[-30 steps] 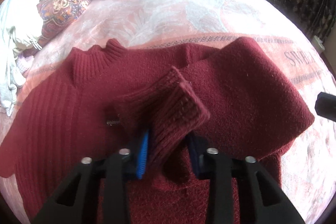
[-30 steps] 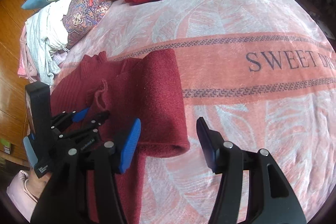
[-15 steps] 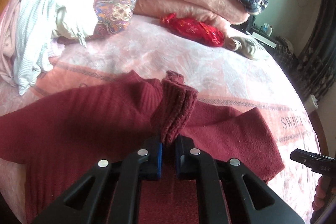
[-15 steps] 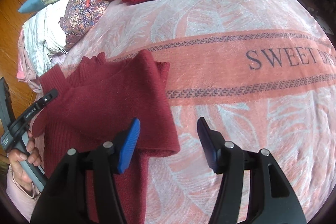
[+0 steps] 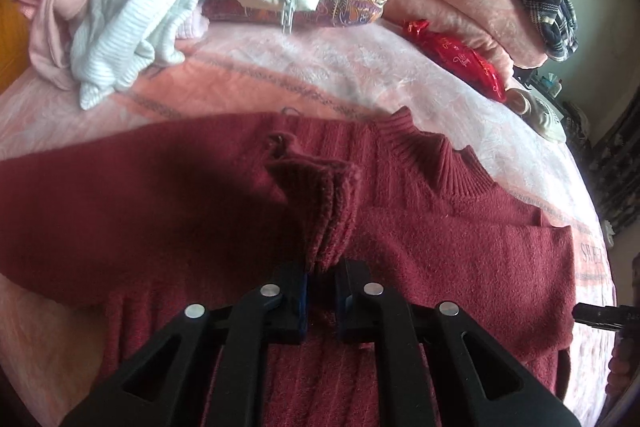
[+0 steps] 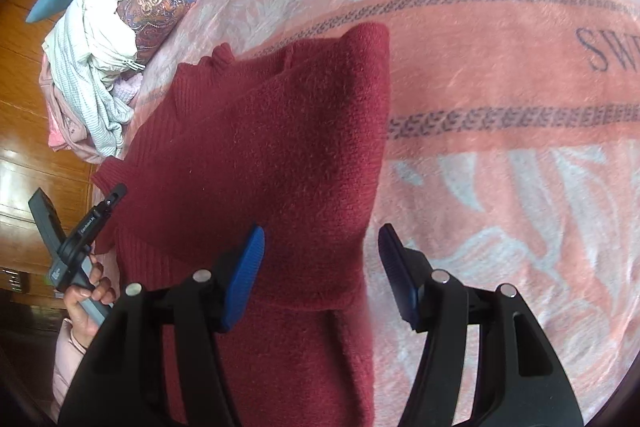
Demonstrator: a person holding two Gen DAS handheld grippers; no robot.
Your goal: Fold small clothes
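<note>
**Cuff pinched, fold edge waiting**

The maroon sweater (image 5: pixel 460 259) lies flat on the bed (image 6: pixel 500 187), neck toward the pillows. The left gripper (image 5: pixel 322 293) has its fingers nearly closed on the ribbed cuff (image 5: pixel 332 207), which stands up from them over the chest. The right gripper (image 6: pixel 320 267) hangs above the folded-over side panel; its fingers, half-wide and just narrowing, straddle that panel's lower edge without pressing it. The sweater's long axis runs toward the right gripper, which looks nearer for the next fold.
</note>
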